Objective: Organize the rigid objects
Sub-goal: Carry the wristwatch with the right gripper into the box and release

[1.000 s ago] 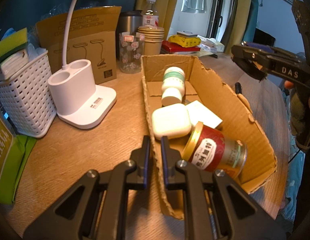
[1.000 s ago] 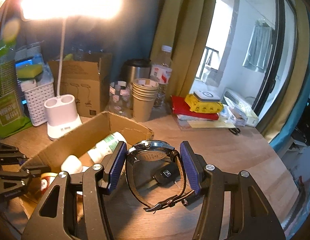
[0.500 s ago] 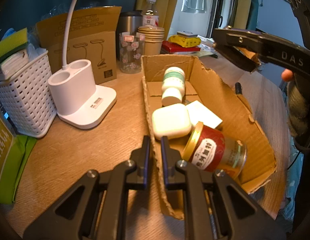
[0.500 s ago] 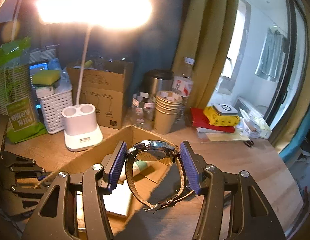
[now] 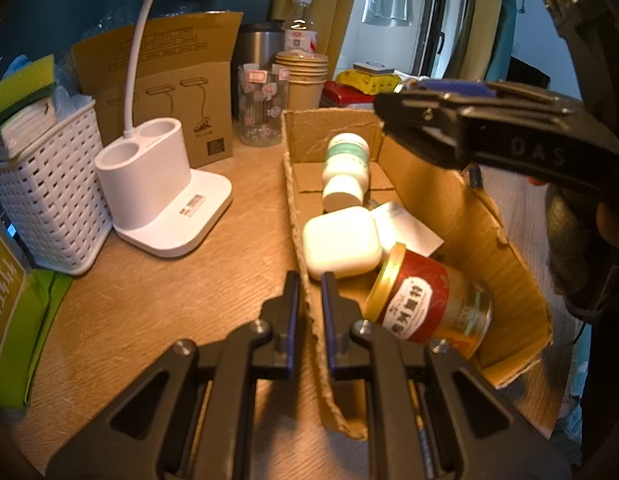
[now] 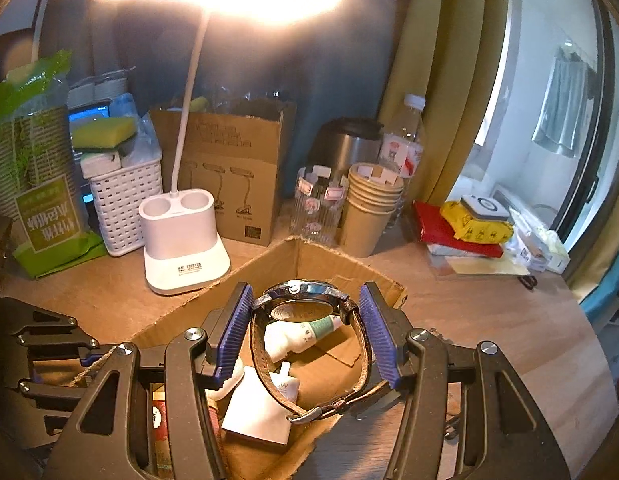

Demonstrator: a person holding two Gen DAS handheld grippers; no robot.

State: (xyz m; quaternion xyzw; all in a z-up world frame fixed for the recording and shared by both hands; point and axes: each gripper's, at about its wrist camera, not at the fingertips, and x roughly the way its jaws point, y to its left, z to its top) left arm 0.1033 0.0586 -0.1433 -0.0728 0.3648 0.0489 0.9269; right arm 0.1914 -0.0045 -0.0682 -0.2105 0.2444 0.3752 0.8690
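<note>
Our right tool [image 6: 305,332] grips a watch [image 6: 305,308] above the box [image 5: 461,216], which holds a bottle [image 5: 345,172], white case [image 5: 341,242] and can [image 5: 425,308]. Our left tool [image 5: 307,296] pinches the box wall.

Black plastic two-finger left gripper [image 5: 308,300]: triangular cut-outs, silver screws, blue pad edges. Matching black right gripper [image 6: 305,334]: ribbed blue pads [image 6: 233,332], silver screws; raised "DAS" lettering on its side, upper right of left view.

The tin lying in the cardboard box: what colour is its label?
Red, with a white patch; left wrist view.
</note>
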